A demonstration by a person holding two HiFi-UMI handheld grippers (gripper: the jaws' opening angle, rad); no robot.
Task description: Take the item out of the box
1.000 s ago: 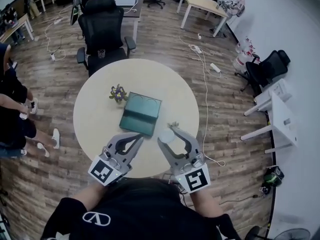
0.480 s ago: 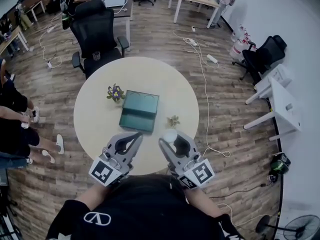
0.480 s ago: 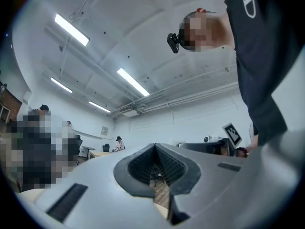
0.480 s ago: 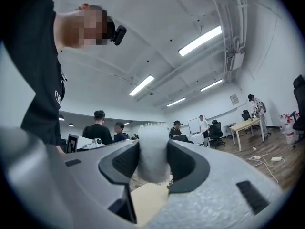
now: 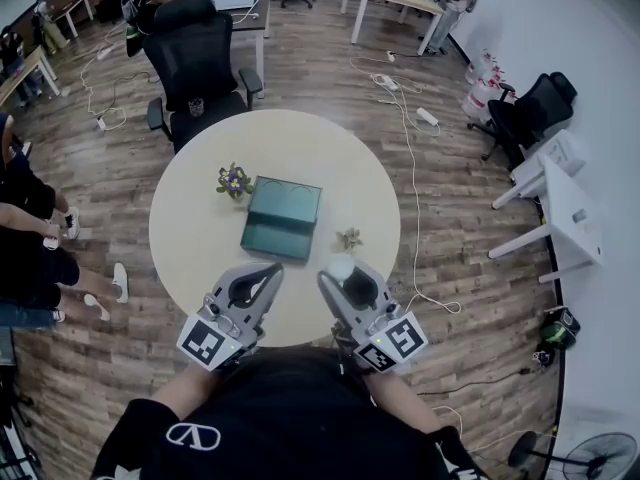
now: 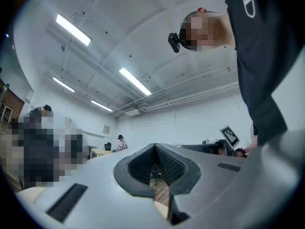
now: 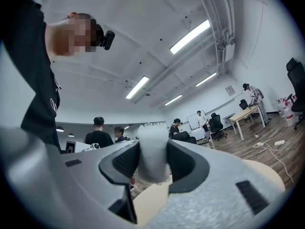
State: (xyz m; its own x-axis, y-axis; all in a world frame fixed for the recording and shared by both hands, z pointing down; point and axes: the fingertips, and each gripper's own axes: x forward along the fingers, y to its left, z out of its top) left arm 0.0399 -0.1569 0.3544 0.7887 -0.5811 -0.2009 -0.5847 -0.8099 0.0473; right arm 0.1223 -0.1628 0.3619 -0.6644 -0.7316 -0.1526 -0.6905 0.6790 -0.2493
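Note:
An open teal box (image 5: 283,220) lies in the middle of the round beige table (image 5: 200,238). My right gripper (image 5: 340,270) hovers over the table's near edge, to the right of the box and nearer than it. It is shut on a white fuzzy item (image 5: 341,267), which in the right gripper view shows as a white tuft (image 7: 152,151) pinched between the dark pads of the right gripper (image 7: 151,162). My left gripper (image 5: 268,271) is beside it, just short of the box's near side, and its jaws meet with nothing between them. The left gripper (image 6: 155,151) points up into the room.
A small pot of flowers (image 5: 234,181) stands left of the box, and a small dried sprig (image 5: 348,238) lies to its right, just beyond the right gripper. A black office chair (image 5: 200,48) is behind the table. People stand at the left (image 5: 20,218). A cable (image 5: 410,168) runs over the floor on the right.
My right gripper has drawn back a little from the dried sprig toward me, with the white item still in it. The left gripper has hardly moved.

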